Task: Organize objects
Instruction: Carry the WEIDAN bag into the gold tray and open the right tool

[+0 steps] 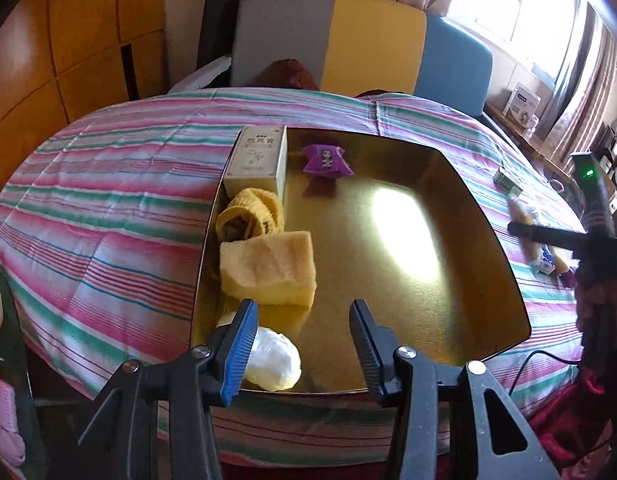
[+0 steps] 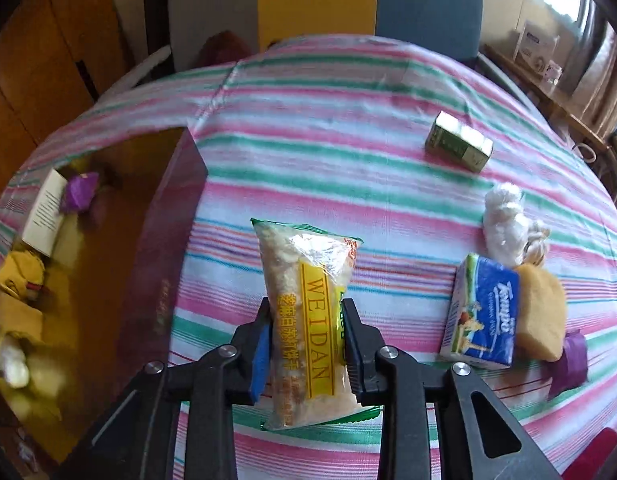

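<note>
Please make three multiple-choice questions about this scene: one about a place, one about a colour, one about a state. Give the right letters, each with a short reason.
1. Where does the beige box lie?
A. in the gold tray
B. on the cloth
C. on a chair

2. What colour is the wrapped candy in the tray?
A. green
B. purple
C. white

3. What is the right claw doing?
A. empty
B. gripping the biscuit packet
C. gripping the tissue pack

Answers: 1 A, the beige box sits at the gold tray far corner. 2 B, the candy is purple. 3 B, the right claw clamps the biscuit packet.

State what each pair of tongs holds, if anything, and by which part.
The right tongs grip the cracker packet across its middle. The left tongs hold nothing.
</note>
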`<control>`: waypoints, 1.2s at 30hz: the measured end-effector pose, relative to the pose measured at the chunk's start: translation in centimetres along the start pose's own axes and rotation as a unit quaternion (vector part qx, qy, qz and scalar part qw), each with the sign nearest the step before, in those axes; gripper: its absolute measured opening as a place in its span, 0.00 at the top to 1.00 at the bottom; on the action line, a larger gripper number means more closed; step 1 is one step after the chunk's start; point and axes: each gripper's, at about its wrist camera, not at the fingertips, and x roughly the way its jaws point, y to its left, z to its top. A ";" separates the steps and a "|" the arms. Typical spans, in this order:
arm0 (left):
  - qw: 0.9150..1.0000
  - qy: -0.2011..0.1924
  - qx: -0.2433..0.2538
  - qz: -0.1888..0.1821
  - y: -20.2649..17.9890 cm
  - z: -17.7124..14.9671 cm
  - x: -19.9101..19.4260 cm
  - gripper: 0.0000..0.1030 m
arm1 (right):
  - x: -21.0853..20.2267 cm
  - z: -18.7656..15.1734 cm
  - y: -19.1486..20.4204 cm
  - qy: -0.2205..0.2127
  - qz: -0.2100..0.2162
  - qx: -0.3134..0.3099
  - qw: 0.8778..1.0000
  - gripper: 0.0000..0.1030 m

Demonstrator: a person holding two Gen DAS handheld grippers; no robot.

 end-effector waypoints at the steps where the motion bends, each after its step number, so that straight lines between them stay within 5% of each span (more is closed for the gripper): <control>1: 1.000 0.001 -0.003 -0.001 0.2 0.0 0.0 0.54 | -0.5 0.2 0.4 -0.005 -0.001 -0.004 1.000 0.69; 6: 1.000 -0.010 -0.016 -0.001 1.1 0.2 -0.3 0.54 | -3.0 1.4 1.9 -0.031 0.028 -0.002 0.999 0.70; 11: 0.999 -0.012 -0.038 0.008 2.6 0.5 -0.3 0.54 | -5.4 2.6 6.7 -0.042 0.103 -0.027 0.993 0.70; 16: 0.999 -0.012 -0.052 0.012 3.9 0.7 -0.2 0.54 | -3.2 3.5 13.7 0.006 0.166 -0.046 0.985 0.70; 23: 0.998 -0.002 -0.065 0.012 5.1 0.7 0.5 0.54 | 3.5 5.1 20.5 0.081 0.186 0.005 0.979 0.69; 28: 0.997 0.001 -0.073 0.012 5.7 0.7 0.9 0.54 | 6.3 5.2 21.8 0.117 0.218 0.056 0.967 0.64; 34: 0.997 0.006 -0.075 0.015 5.7 0.5 1.2 0.54 | 5.8 4.7 21.7 0.113 0.237 0.054 0.963 0.60; 36: 0.997 0.003 -0.073 0.015 5.6 0.5 1.1 0.53 | 5.2 4.5 21.1 0.108 0.251 0.056 0.960 0.51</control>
